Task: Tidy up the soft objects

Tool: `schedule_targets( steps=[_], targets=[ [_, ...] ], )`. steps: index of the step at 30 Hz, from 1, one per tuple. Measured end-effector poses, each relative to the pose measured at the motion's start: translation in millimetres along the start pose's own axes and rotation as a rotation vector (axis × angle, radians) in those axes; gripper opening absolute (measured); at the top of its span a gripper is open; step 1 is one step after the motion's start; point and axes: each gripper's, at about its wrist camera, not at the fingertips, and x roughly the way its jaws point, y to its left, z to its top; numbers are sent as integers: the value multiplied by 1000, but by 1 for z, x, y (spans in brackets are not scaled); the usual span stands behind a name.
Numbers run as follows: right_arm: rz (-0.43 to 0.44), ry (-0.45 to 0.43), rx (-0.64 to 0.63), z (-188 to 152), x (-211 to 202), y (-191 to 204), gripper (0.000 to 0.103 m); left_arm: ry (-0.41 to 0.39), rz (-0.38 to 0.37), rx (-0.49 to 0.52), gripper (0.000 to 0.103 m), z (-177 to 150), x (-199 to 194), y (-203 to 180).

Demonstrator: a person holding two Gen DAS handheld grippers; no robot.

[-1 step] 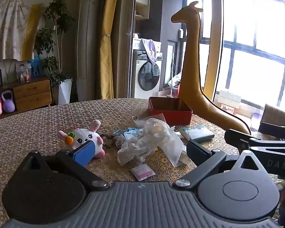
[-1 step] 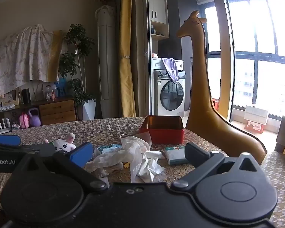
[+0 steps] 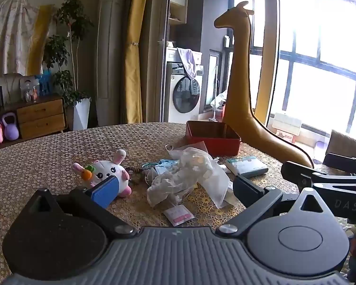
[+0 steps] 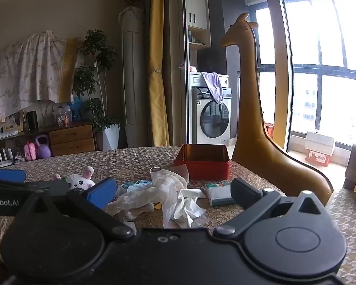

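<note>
A white plush bunny [image 3: 104, 171] with pink ears and a carrot lies on the table; it also shows in the right wrist view [image 4: 79, 181]. A crumpled clear plastic bag [image 3: 189, 173] lies in the middle, also seen as white crumpled plastic [image 4: 170, 194] in the right wrist view. A red open box [image 3: 212, 137] [image 4: 203, 163] stands behind. My left gripper [image 3: 175, 187] is open and empty, just short of the bag and bunny. My right gripper [image 4: 175, 193] is open and empty, in front of the bag.
A teal tissue pack [image 3: 246, 167] [image 4: 219, 192] lies right of the bag. A small pink-white sachet [image 3: 179, 215] lies near the front. Blue string items [image 3: 165, 165] lie behind the bag. A tall yellow giraffe figure [image 3: 242, 95] stands past the table's far right edge.
</note>
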Motion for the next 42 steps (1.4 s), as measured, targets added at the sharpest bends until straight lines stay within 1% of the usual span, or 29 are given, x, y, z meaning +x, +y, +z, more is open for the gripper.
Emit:
schedule_targets(
  steps=[3, 5, 8, 9, 10, 16, 19, 26, 42],
  targets=[
    [2, -3, 6, 0, 0, 0, 103, -6, 12, -1, 103, 1, 1, 1],
    [2, -5, 4, 0, -1, -1, 103, -3, 21, -5, 103, -8, 3, -5],
    [3, -10, 0, -1, -2, -1, 103, 25, 26, -28, 103, -6, 13, -1],
    [2, -11, -2, -1, -3, -1, 103, 22, 27, -35, 103, -6, 10, 2],
    [0, -1, 6, -1, 0, 0, 103, 30, 32, -40, 103, -3, 14, 3],
    [0, -4, 8, -1, -1, -1, 103, -6, 33, -61, 103, -1, 7, 9],
    [1, -6, 10, -1, -1, -1, 103, -6, 18, -66, 103, -1, 7, 9],
    [0, -8, 12, -1, 0, -6, 103, -4, 12, -74, 103, 2, 5, 8],
    [-15, -5, 38, 1, -1, -6, 103, -11, 14, -62, 103, 3, 1, 7]
  ],
)
